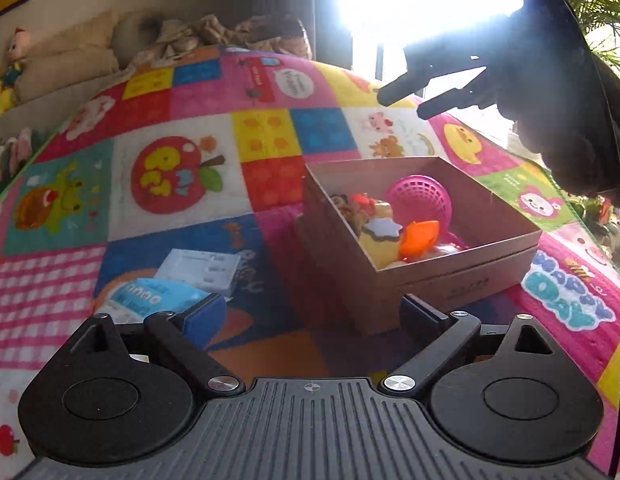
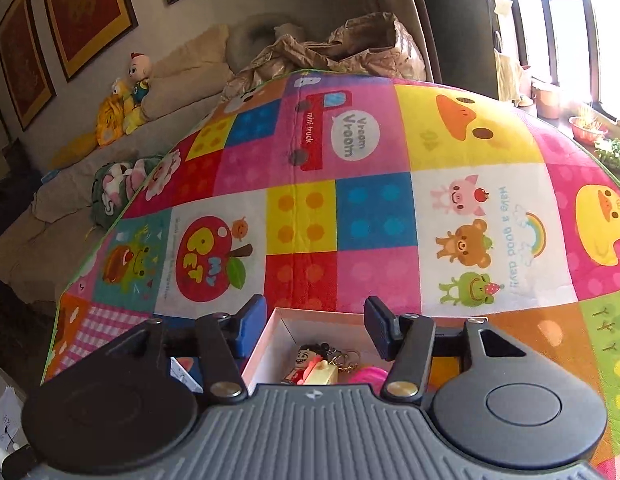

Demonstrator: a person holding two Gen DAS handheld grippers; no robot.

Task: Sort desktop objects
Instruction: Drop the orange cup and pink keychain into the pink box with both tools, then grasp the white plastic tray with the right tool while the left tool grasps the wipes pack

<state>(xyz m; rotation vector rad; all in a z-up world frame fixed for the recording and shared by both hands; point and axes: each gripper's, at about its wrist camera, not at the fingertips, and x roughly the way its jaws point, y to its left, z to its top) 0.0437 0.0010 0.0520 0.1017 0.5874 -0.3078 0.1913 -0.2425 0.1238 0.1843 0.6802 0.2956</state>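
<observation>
You are looking at a patchwork play mat [image 2: 374, 216] carrying these legends: "mini truck" on the red truck [image 2: 316, 136]; "Vroom Vroom" in its speech bubble [image 2: 355, 135]; "MY PET" on the red apple [image 2: 208, 266]; "Have a good day!!" beside the rainbow [image 2: 532, 236]; "HAPPY DAY" in blue letters [image 1: 568, 290].

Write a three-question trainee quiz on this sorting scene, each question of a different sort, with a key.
1. True or false: the cardboard box is empty.
2. Which lies on the mat outside the box? A) pink mesh basket B) blue-and-white packet C) orange toy
3. Fill in: the left gripper stands ____ with nothing between its pads.

Key: 1 false, it holds the pink mesh basket, the orange toy and other toys. 2 B, the blue-and-white packet. 3 open.
</observation>
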